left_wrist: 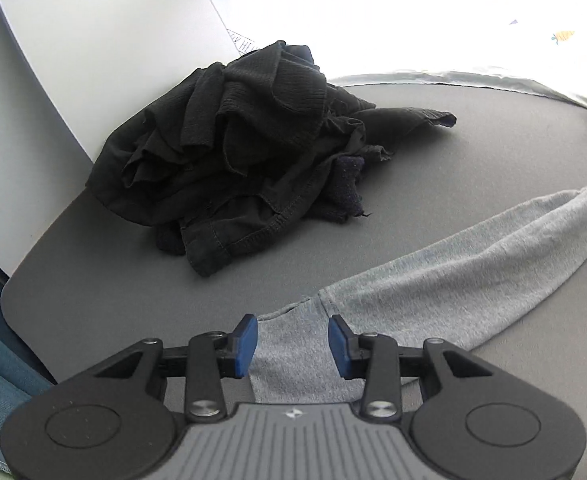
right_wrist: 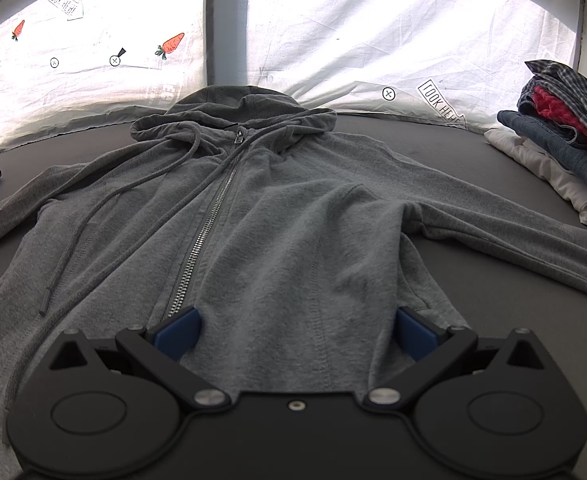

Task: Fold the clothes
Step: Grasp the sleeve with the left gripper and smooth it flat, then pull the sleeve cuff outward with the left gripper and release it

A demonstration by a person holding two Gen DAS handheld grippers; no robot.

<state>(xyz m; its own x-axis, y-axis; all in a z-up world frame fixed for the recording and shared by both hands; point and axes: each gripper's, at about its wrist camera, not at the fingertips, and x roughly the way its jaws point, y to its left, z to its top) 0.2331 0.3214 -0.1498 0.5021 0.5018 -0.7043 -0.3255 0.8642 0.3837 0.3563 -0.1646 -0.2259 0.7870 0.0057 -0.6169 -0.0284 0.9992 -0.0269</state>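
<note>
Across the middle of the frame, the hoodie (right_wrist: 253, 208) lies flat and zipped on the surface (right_wrist: 433, 148), ready for folding. Both grippers, left (left_wrist: 292, 342) and right (right_wrist: 295, 330), hold their fingers apart over its cloth, gripping nothing.

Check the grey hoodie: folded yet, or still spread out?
Spread out. The grey hoodie lies flat on the table, zipped, hood at the far end, both sleeves stretched sideways; no fold shows.

Grey zip hoodie (right_wrist: 277, 216) flat, face-up, sleeves spread.
</note>
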